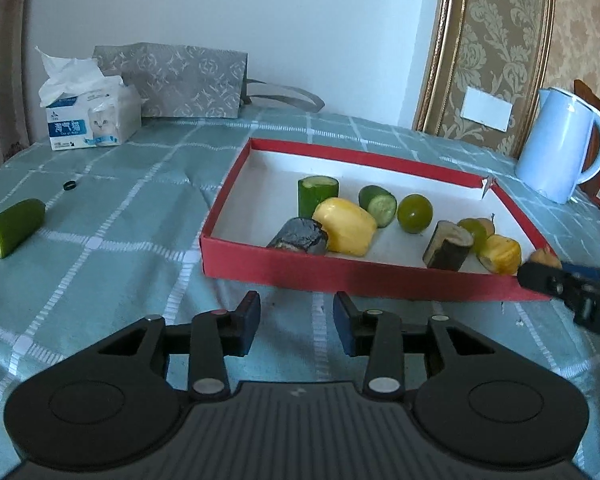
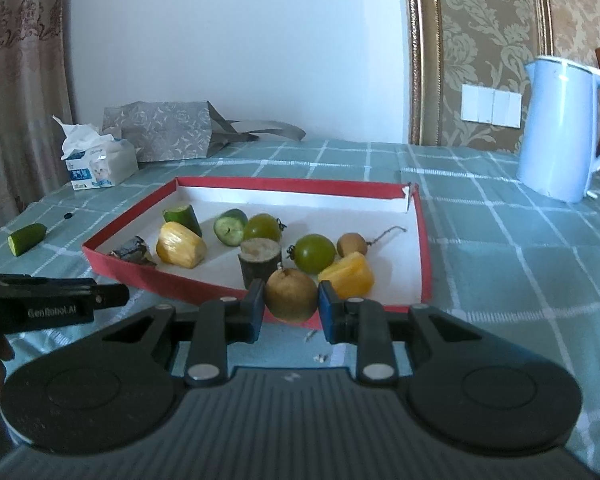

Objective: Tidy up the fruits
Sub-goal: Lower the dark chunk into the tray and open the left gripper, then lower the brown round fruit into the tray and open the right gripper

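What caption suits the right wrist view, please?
Right gripper holds a brown fruit at the red tray's near edge.

Kettle [image 2: 560, 128], tissue box [image 1: 94, 120] — perhaps a gift bag [image 1: 180, 80]

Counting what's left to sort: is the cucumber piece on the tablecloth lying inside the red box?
No, the cucumber piece lies on the checked tablecloth, well to the left of the red box.

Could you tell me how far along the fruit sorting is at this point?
Mostly done: the red box already holds about nine pieces. In hand: the right gripper is shut on a brown round fruit at the box's near edge. Left: one cucumber piece lies out on the tablecloth; the left gripper is open and empty.
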The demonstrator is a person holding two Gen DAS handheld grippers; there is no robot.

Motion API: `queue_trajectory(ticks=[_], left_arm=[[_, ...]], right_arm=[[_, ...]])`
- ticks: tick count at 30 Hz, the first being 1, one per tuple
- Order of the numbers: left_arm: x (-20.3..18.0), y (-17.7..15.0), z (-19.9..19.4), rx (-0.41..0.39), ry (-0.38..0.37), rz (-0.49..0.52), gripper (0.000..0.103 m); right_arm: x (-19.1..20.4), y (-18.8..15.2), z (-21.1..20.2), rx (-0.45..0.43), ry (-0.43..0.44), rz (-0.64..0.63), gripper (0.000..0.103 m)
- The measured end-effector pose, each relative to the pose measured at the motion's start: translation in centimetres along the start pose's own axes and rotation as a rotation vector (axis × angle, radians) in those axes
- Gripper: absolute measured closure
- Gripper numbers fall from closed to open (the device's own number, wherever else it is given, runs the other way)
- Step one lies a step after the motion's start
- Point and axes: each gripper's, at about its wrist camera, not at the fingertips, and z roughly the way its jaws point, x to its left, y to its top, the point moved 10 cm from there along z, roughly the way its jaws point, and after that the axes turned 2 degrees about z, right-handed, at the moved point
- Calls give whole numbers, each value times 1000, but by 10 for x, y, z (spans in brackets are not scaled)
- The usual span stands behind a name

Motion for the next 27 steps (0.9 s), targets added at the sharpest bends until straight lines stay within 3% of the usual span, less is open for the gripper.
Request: queue_trajectory(ticks=[11,23,24,25,27], left_arm=[[-4,0,2,-6,37,54,55],[-3,1,4,-2,32,47,52],[-4,1,4,-2,29,46,48],[-4,1,4,-3,30,46,46],[-4,1,4,-6,37,51,44]], right_arm=[[40,33,32,8,31,-120,76],[54,29,72,46,15,-156,76],[53,30,71,38,12,-149,73],[51,32,70,31,8,-143,63],[47,36,64,9,-7,-137,52]])
